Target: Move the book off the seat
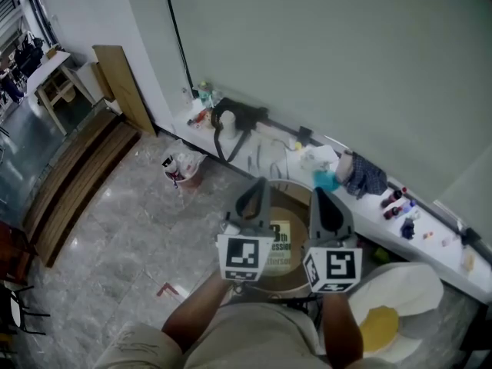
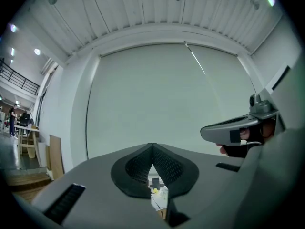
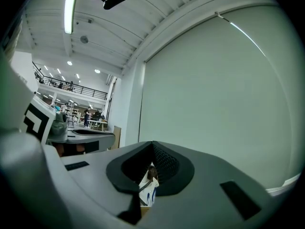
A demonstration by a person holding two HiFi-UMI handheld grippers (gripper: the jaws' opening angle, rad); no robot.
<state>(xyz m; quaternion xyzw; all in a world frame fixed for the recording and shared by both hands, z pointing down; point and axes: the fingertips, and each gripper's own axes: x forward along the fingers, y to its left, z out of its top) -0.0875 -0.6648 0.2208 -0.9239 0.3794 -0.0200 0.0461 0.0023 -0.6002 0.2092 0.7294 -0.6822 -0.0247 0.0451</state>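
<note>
1. While both claws hover side by side above the round seat (image 1: 283, 284), the book (image 1: 280, 246) lies flat on it, its printed cover facing up, and shows in the gap between them.
2. On the left claw (image 1: 256, 194), the jaws meet at their tips, closed with nothing between them.
3. On the right claw (image 1: 323, 204), the jaws are likewise closed and empty, just beside the left one.
4. Both claws point toward the pale wall (image 1: 323, 60).
5. Beyond the seat, a white ledge (image 1: 265, 146) along the wall carries cluttered small items.
6. Right of the seat, a white cushion (image 1: 411, 287) with a yellow centre lies on the floor (image 1: 123, 237).
</note>
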